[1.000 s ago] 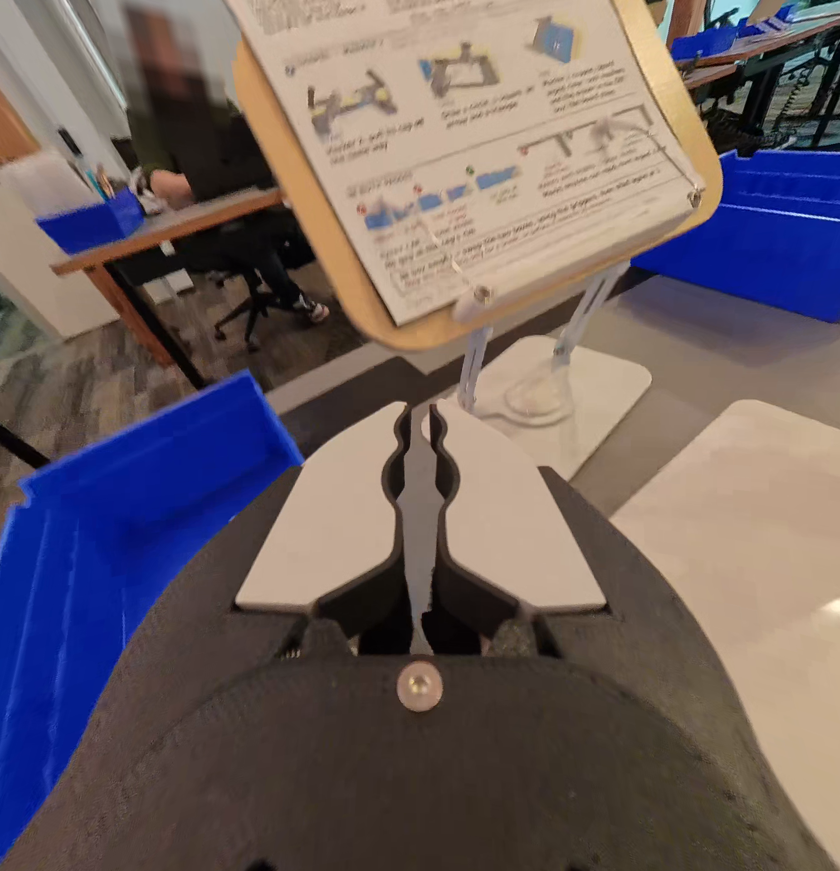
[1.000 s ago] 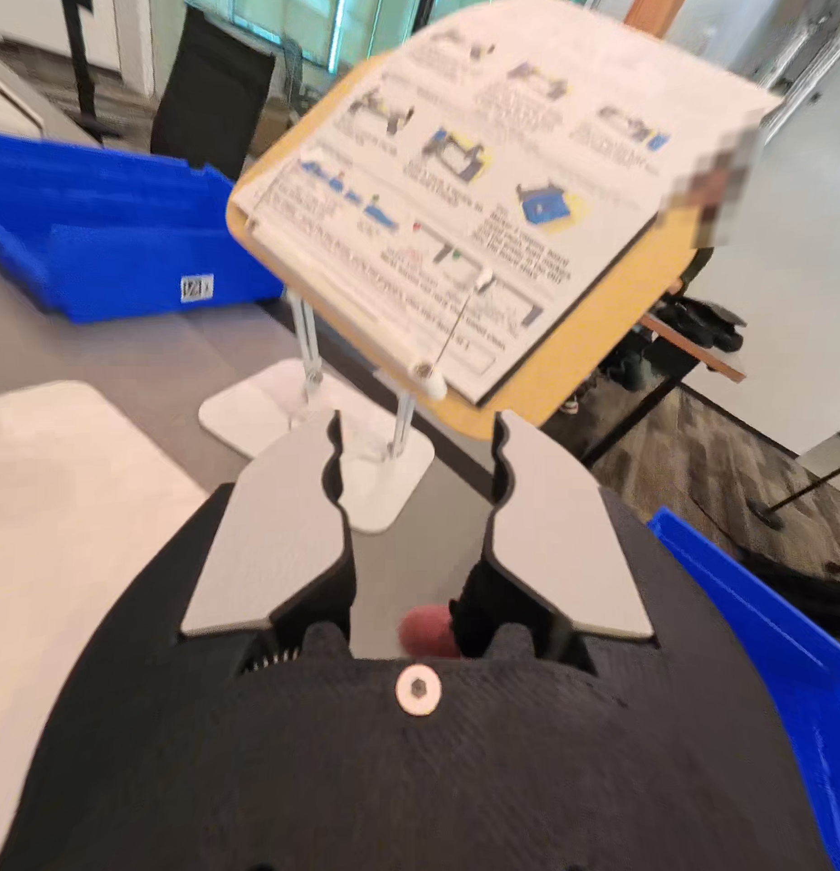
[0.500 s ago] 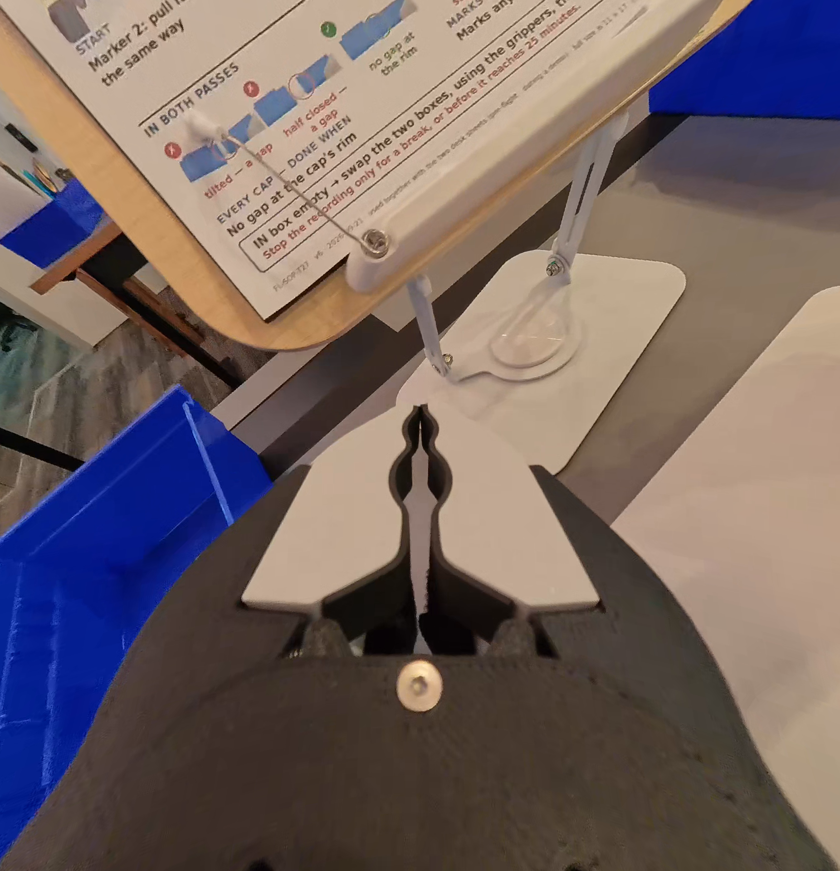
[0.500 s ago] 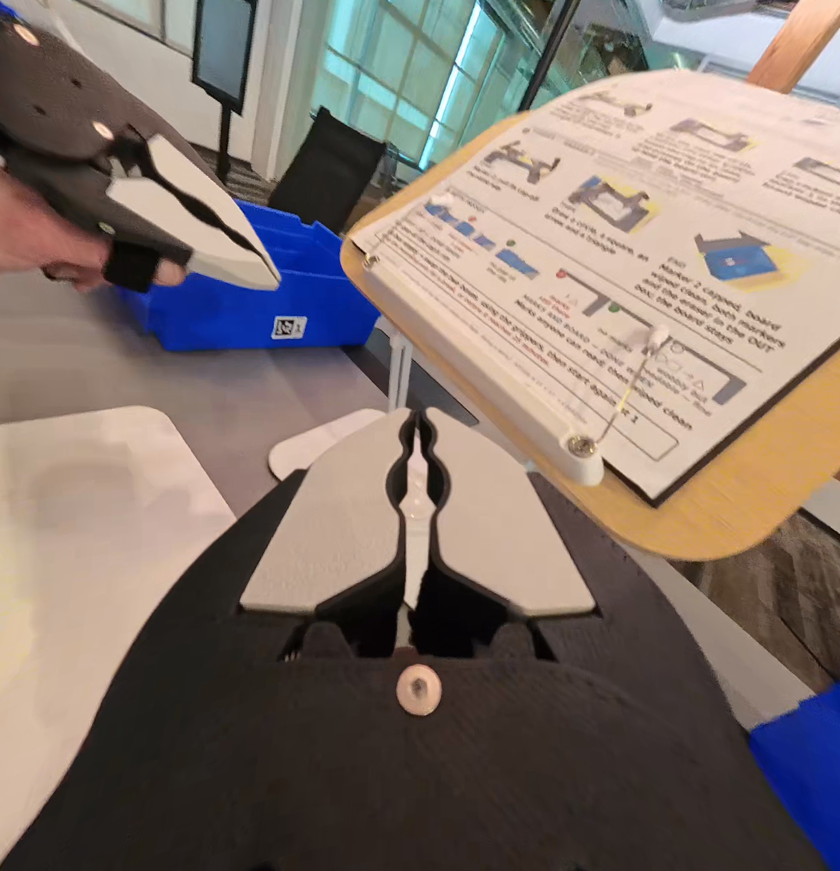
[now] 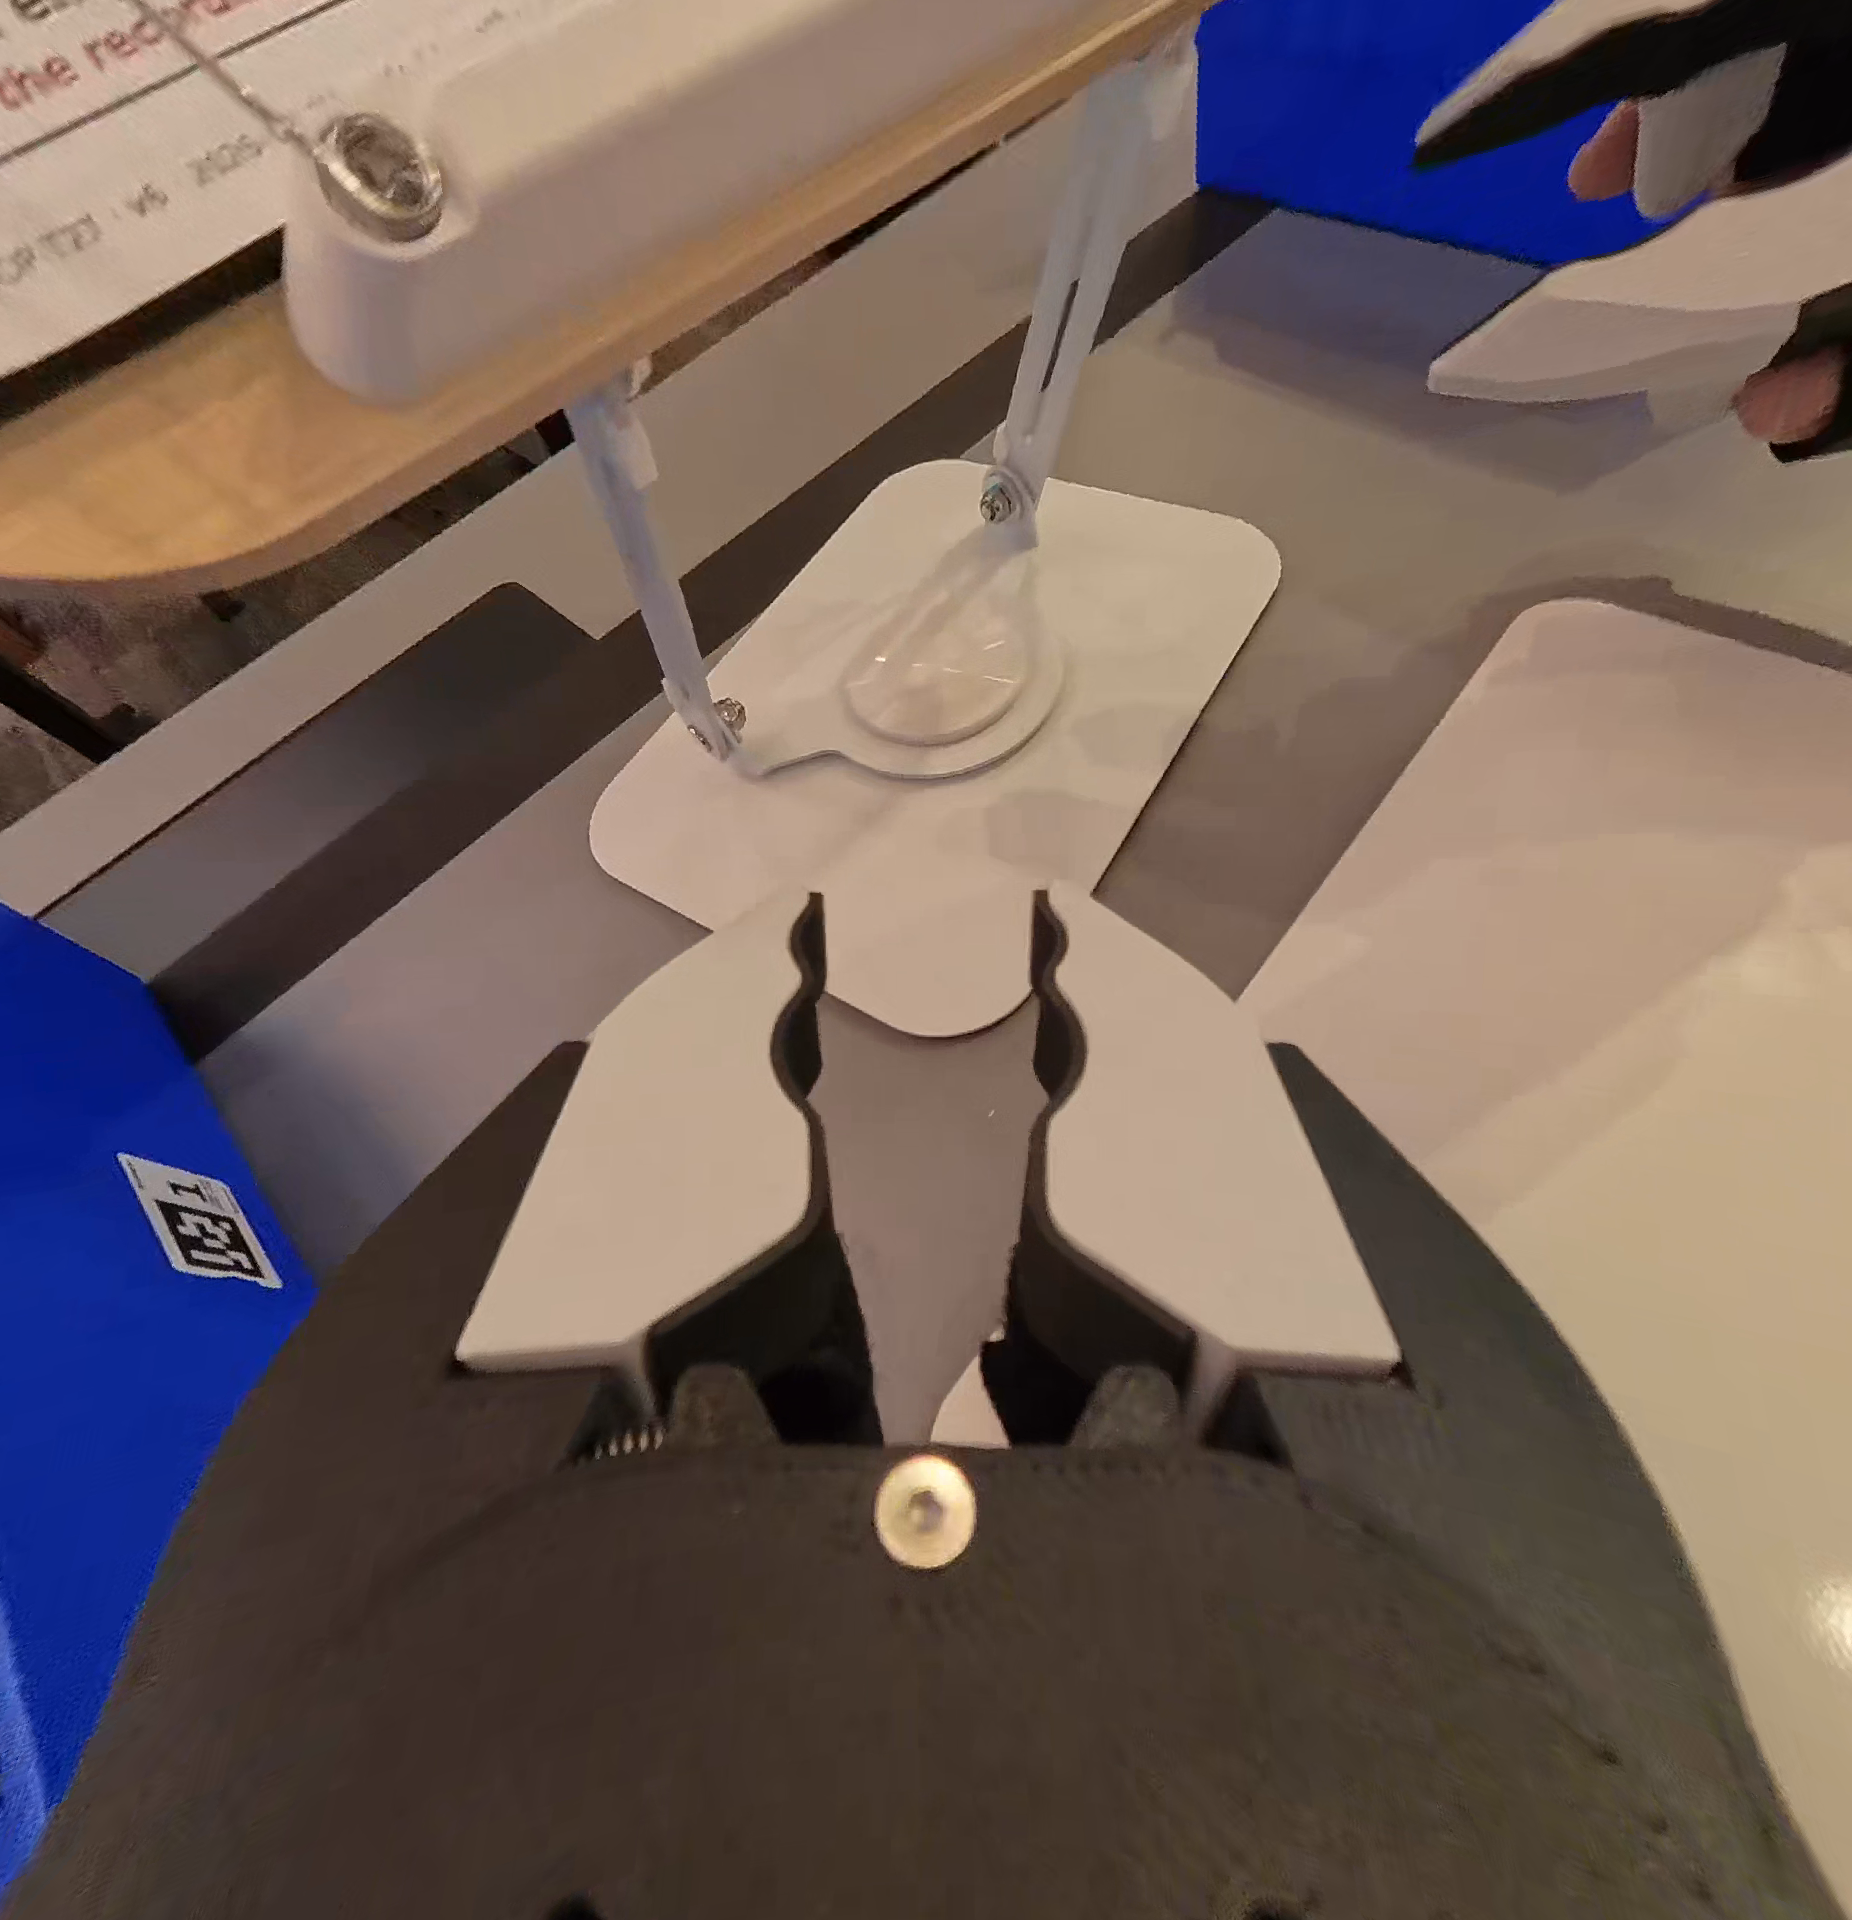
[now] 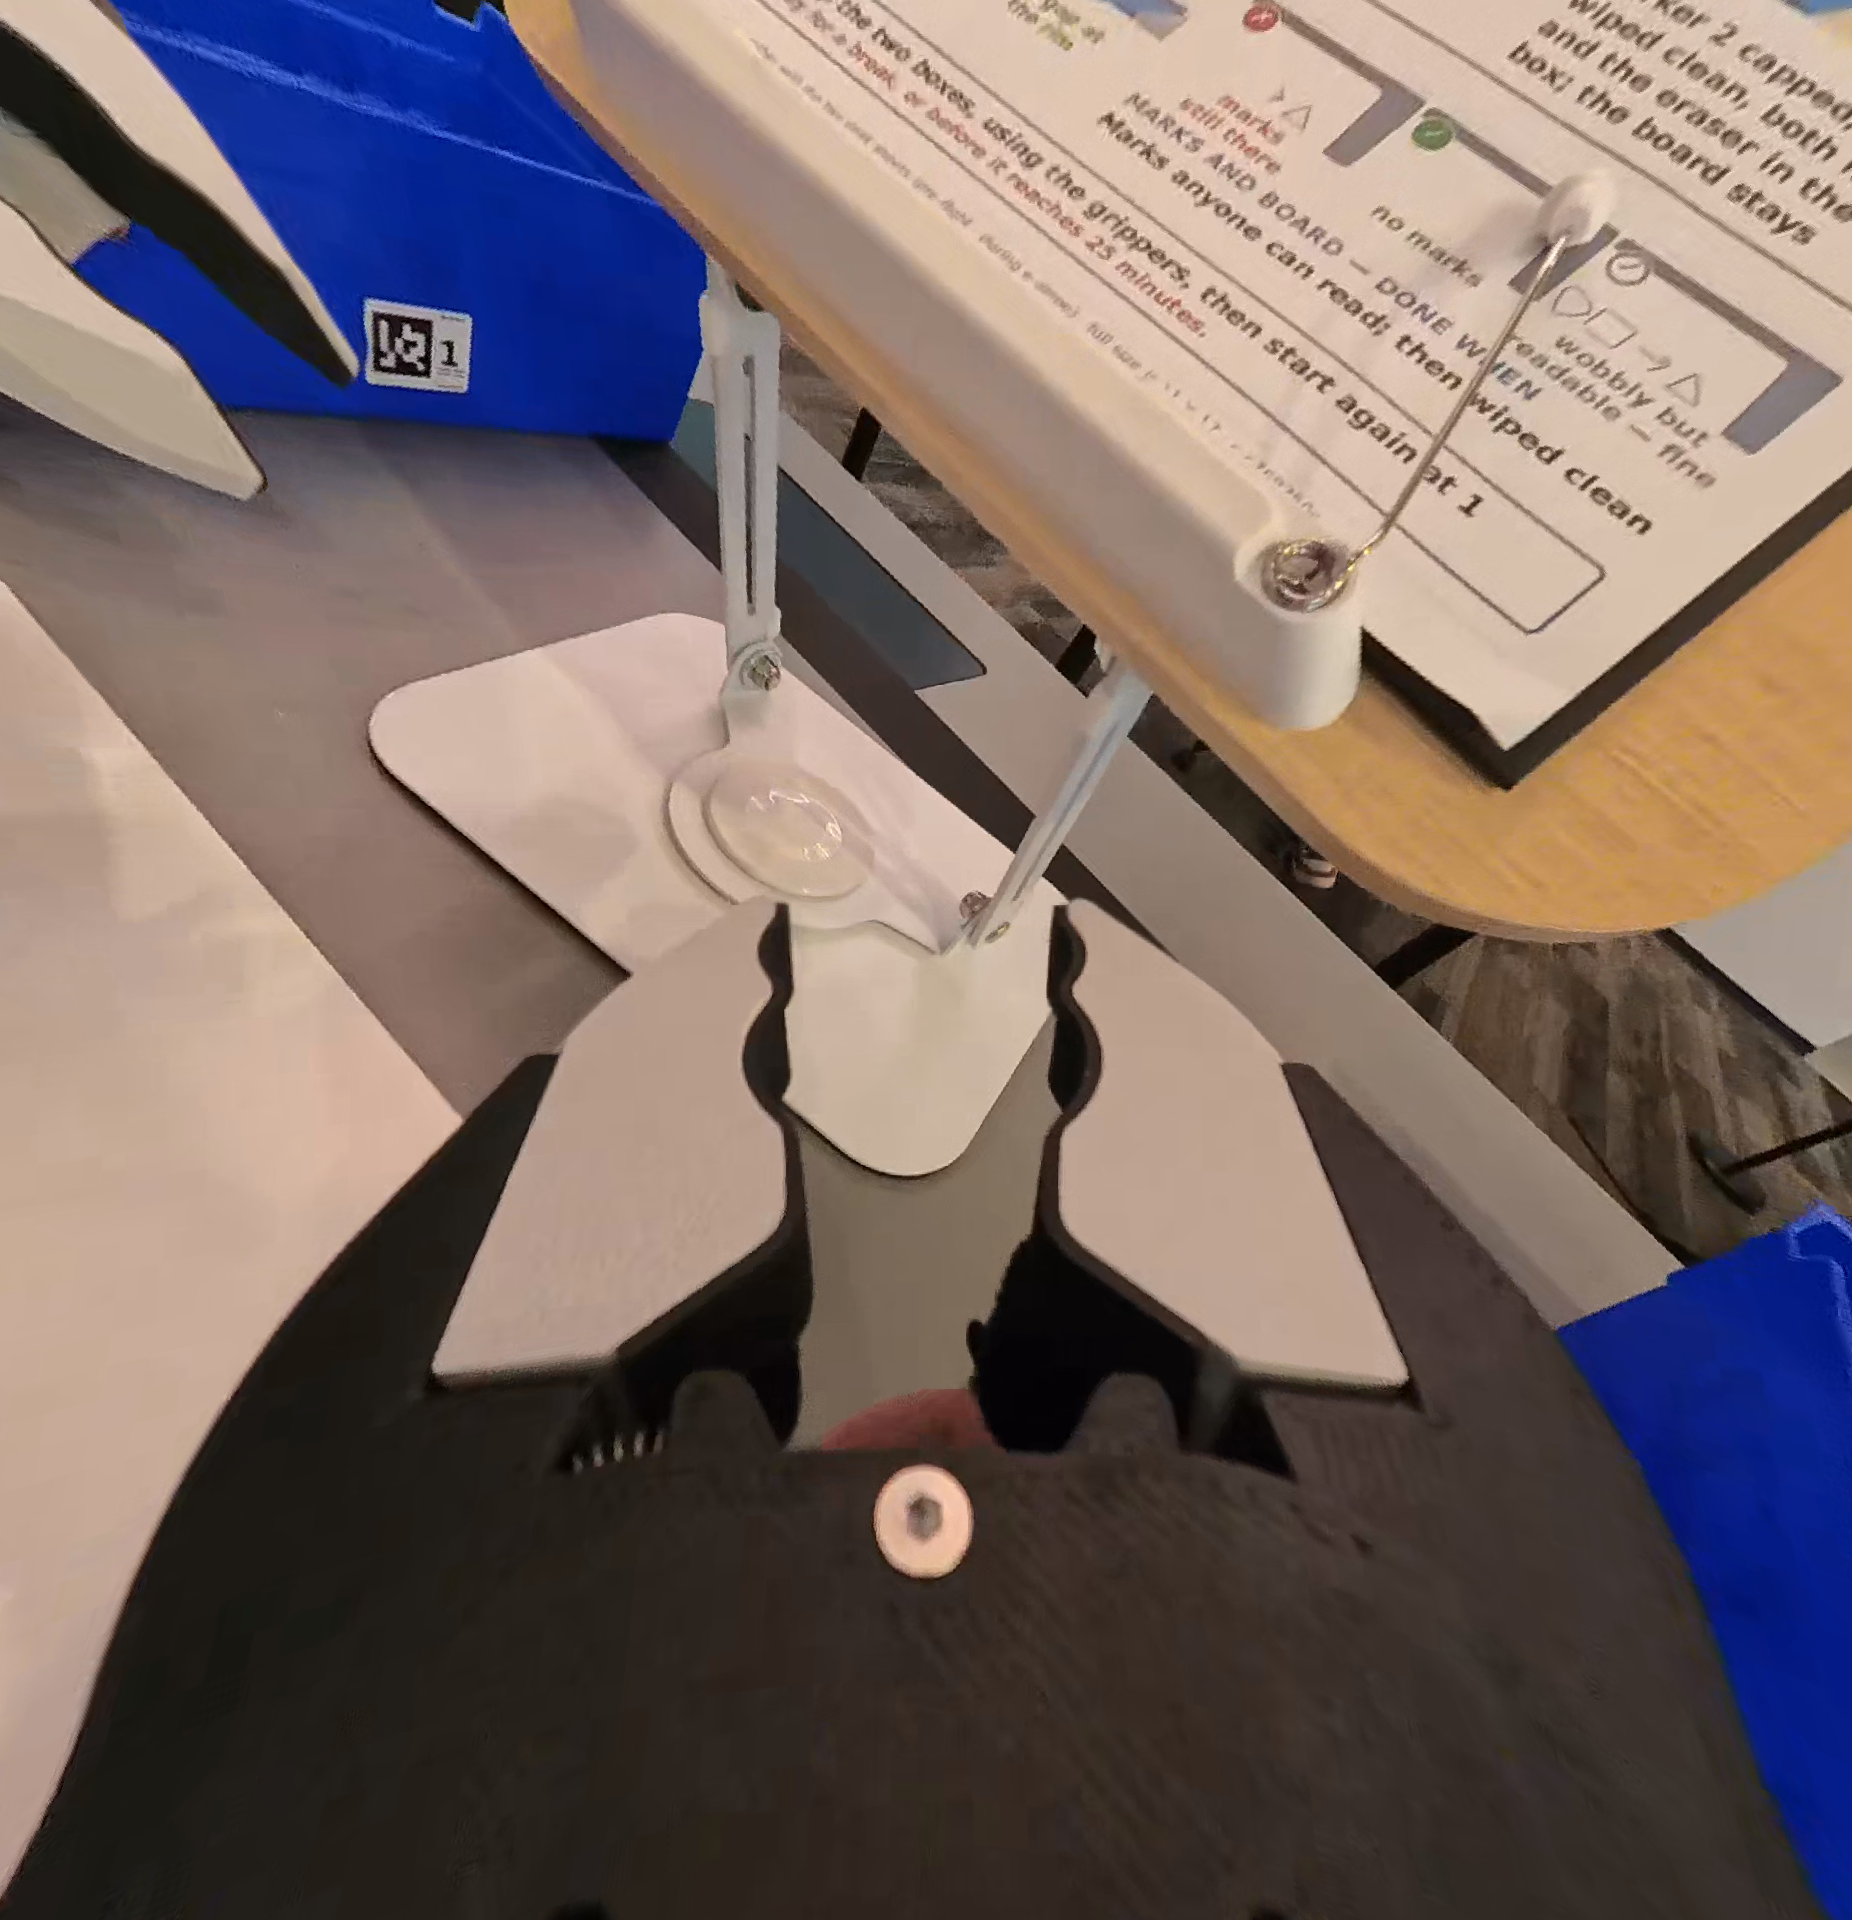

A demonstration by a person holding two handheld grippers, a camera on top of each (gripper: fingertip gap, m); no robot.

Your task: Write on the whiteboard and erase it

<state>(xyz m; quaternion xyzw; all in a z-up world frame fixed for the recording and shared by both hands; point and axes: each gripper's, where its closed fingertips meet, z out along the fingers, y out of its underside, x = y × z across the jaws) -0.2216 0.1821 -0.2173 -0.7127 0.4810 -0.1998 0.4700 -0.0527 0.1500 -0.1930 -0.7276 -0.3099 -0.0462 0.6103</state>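
Where half a second back both pairs met, now parted and bare: left gripper [image 5: 927,914], right gripper [image 6: 917,925], over stand base [image 5: 1109,644]. Whiteboard [image 5: 1587,935] alongside. Only right view: possibly a fingertip [image 6: 901,1429].

I'd call this an office-type workroom: I see a grey table [image 5: 1317,436] carrying blue bins [image 6: 465,208], a stand [image 6: 548,748] propping up a printed sheet [image 6: 1317,260], with carpet [image 6: 1587,1060] on the floor beyond the table's edge.
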